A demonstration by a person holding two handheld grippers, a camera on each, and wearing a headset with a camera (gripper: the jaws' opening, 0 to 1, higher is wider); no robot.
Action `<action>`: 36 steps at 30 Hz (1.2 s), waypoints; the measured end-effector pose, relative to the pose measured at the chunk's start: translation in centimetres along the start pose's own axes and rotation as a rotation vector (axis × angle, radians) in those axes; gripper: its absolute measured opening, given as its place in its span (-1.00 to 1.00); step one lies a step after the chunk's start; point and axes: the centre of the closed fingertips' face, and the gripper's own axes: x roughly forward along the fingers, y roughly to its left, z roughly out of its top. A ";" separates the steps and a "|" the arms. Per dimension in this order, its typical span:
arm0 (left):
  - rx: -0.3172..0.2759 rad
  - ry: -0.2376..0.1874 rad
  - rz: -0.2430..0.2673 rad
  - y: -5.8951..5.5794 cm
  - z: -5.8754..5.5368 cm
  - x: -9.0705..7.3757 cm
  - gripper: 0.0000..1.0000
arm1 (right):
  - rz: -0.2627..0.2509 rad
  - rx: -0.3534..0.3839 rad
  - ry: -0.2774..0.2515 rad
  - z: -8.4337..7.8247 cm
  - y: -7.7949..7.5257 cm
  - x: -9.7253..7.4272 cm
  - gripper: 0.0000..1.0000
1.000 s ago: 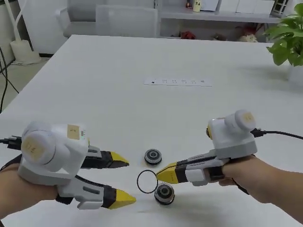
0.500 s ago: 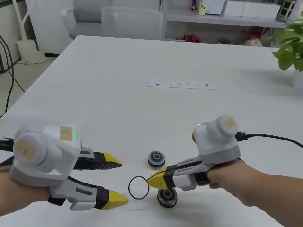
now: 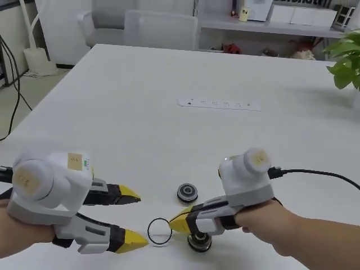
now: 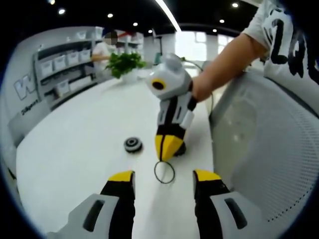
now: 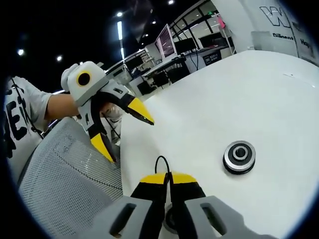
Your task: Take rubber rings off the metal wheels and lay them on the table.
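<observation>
Black rubber ring sits pinched in the clenched jaws of the right gripper, low at the white worktop, just beside one metal wheel. Second wheel stands near. Left gripper jaws are released, spread wide.

A: Wheel layout?
B: Far wheel is set on the table, behind the near wheel, which is tucked under the right gripper.
A: Ring?
B: Rubber ring is found left of the near wheel, between the left gripper and the right gripper. Power strip is placed well behind.
</observation>
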 end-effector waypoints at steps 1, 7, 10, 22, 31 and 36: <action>0.000 0.001 0.000 0.0 0.0 0.0 -0.06 | -0.003 -0.003 0.002 0.0 0.0 0.0 -1.00; -0.003 0.002 0.003 0.1 -0.1 0.0 -0.05 | -0.005 0.000 -0.002 -0.1 -0.1 0.1 -0.99; -0.004 0.005 0.004 0.1 -0.2 -0.1 -0.05 | -0.009 -0.011 -0.001 -0.2 -0.2 0.1 -0.96; -0.002 0.006 0.004 0.2 -0.1 0.0 -0.06 | -0.022 -0.021 -0.022 0.6 -0.3 -0.4 -0.81; 0.010 0.003 -0.001 0.4 0.6 0.2 -0.06 | -0.029 -0.040 -0.047 1.6 -0.1 -1.4 -0.69; 0.021 0.000 -0.005 0.5 1.2 0.4 -0.06 | -0.032 -0.054 -0.060 2.0 -0.1 -2.1 -0.64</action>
